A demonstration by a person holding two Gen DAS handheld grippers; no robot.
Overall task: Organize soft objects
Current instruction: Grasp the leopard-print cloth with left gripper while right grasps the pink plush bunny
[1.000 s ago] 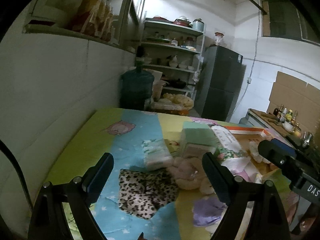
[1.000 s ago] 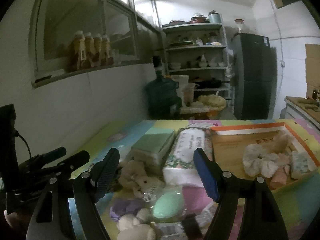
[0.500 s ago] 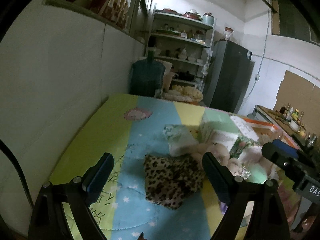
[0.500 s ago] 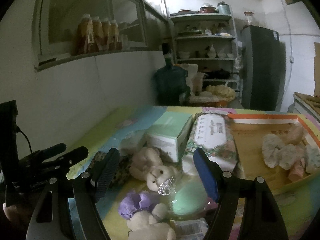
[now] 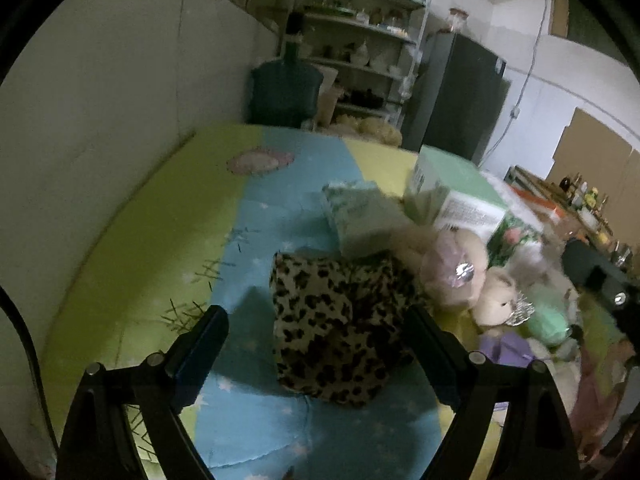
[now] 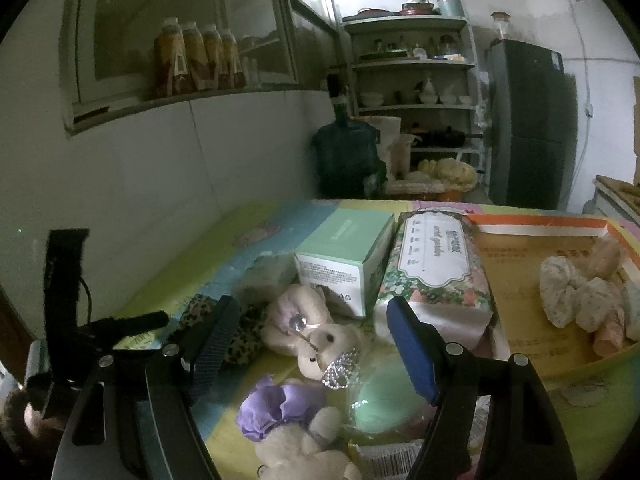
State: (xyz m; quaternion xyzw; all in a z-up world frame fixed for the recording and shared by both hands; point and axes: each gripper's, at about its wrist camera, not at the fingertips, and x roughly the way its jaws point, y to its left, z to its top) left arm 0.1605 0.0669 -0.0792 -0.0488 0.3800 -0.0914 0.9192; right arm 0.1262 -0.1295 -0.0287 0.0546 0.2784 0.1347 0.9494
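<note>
A leopard-print pouch [image 5: 340, 328] lies on the colourful mat [image 5: 160, 240], right between the fingers of my open left gripper [image 5: 316, 340]; it also shows in the right wrist view [image 6: 240, 328]. Beside it lie a pale plush bunny [image 5: 456, 272], a small tissue pack [image 5: 360, 212], a mint box [image 5: 460, 188] and a floral tissue pack [image 6: 436, 268]. My right gripper [image 6: 316, 340] is open and empty above the bunny [image 6: 316, 332], a purple-bowed plush [image 6: 288, 420] and a green puff [image 6: 384, 404].
A cardboard tray [image 6: 516, 276] with several soft items sits at the right. A white wall [image 5: 100, 120] runs along the mat's left side. A water jug [image 6: 348, 156], shelves [image 6: 412, 80] and a fridge [image 6: 528, 120] stand behind the mat.
My left gripper has moved down and forward, and the leopard pouch now fills the space between its fingers. My right gripper has come lower and closer to the plush toys.
</note>
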